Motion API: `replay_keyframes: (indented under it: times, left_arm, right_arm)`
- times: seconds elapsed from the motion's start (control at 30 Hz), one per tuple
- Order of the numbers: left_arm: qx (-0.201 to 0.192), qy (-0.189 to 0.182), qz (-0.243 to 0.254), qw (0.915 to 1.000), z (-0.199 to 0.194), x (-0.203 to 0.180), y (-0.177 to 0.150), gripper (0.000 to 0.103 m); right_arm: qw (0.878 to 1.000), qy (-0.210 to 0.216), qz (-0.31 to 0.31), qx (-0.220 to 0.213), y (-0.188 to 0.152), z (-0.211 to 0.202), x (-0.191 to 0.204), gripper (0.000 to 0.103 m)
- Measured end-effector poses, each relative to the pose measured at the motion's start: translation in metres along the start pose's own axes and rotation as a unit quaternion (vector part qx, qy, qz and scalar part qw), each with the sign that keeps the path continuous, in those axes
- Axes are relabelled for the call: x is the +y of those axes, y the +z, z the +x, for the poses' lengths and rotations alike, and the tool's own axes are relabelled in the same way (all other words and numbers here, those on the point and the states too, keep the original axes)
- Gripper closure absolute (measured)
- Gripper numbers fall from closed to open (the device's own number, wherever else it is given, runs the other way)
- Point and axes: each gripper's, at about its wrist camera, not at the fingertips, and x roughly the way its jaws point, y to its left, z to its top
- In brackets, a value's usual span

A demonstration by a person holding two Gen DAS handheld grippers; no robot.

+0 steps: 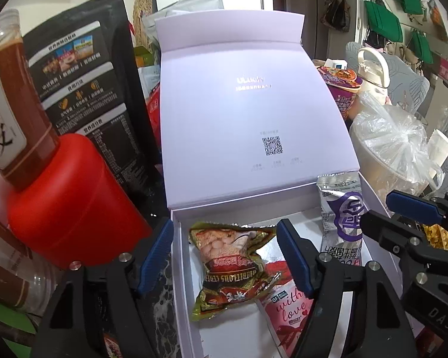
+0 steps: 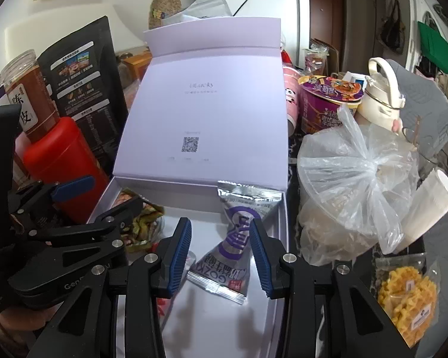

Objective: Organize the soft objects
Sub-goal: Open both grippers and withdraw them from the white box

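An open white box (image 1: pixel 176 268) with its lid up holds soft snack packs. A crumpled gold-and-red pack (image 1: pixel 233 268) lies in the box between my left gripper's open fingers (image 1: pixel 224 256). A pink "with love" pack (image 1: pixel 289 307) lies beside it. A silver-and-purple pack (image 2: pixel 239 238) leans on the box's right wall (image 2: pixel 283 223), pinched at its waist; my right gripper (image 2: pixel 221 250) is open around it, not touching. The same silver pack shows in the left wrist view (image 1: pixel 343 208), with the right gripper (image 1: pixel 382 208) next to it.
A red canister (image 1: pixel 71 203), a brown jar (image 1: pixel 12 101) and a black pouch (image 1: pixel 83 89) stand left of the box. A knotted plastic bag over a tub (image 2: pixel 358 185), noodle cup (image 2: pixel 328 101), white kettle (image 2: pixel 382 89) and a yellow snack bag (image 2: pixel 409 298) stand right.
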Motion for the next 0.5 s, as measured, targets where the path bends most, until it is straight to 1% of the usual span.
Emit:
replay_keyframes:
  times: [0.23, 0.5]
  left_arm:
    - [-0.007, 0.003, 0.002, 1.0, -0.009, 0.001, 0.002, 0.032]
    - [-0.014, -0.008, -0.009, 0.9998, -0.021, 0.005, 0.004, 0.032]
  right_arm:
    - [1.0, -0.004, 0.0, -0.009, 0.001, -0.008, 0.0, 0.063]
    - [1.0, 0.002, 0.002, -0.015, 0.002, -0.013, 0.002, 0.063]
